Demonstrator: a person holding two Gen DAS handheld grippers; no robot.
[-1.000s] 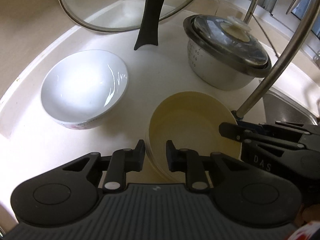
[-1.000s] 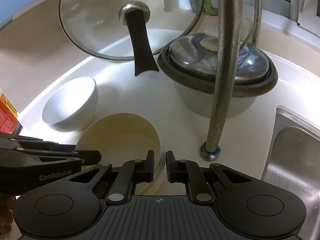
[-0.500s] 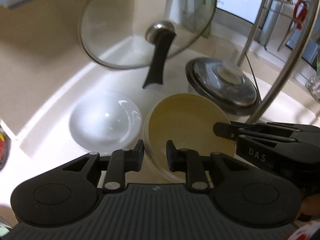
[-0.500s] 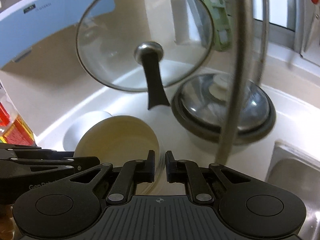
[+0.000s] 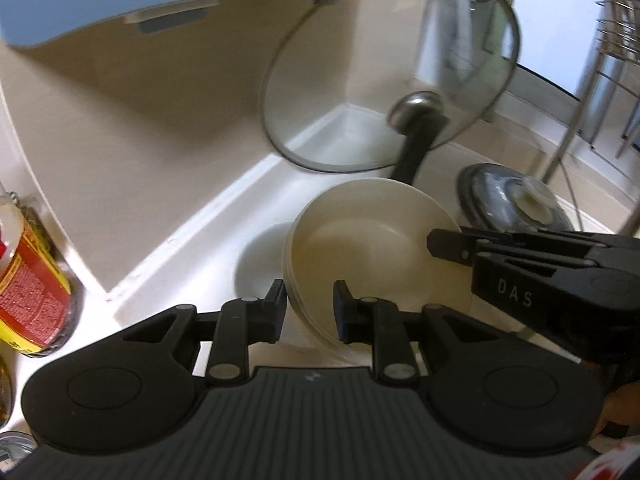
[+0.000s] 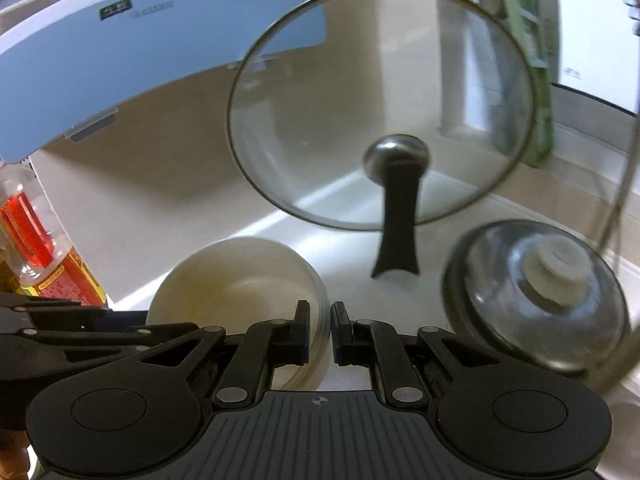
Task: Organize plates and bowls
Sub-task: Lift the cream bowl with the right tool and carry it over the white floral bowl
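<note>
Above the white countertop (image 5: 192,240), left gripper (image 5: 309,307) and right gripper (image 6: 320,330) each pinch the cream bowl's (image 5: 372,256) rim.

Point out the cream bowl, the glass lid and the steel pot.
cream bowl (image 5: 372,256), left wrist view, on its inner floor.
glass lid (image 6: 352,92), right wrist view, on the clear pane above the knob.
steel pot (image 6: 532,292), right wrist view, on its own shiny lid, left of the white knob.

- Cream bowl (image 5: 372,256): round, empty, tilted, raised off the desk, rim between gripper fingers on two sides.
- White bowl (image 5: 260,260): upright, partly hidden behind the cream one.
</note>
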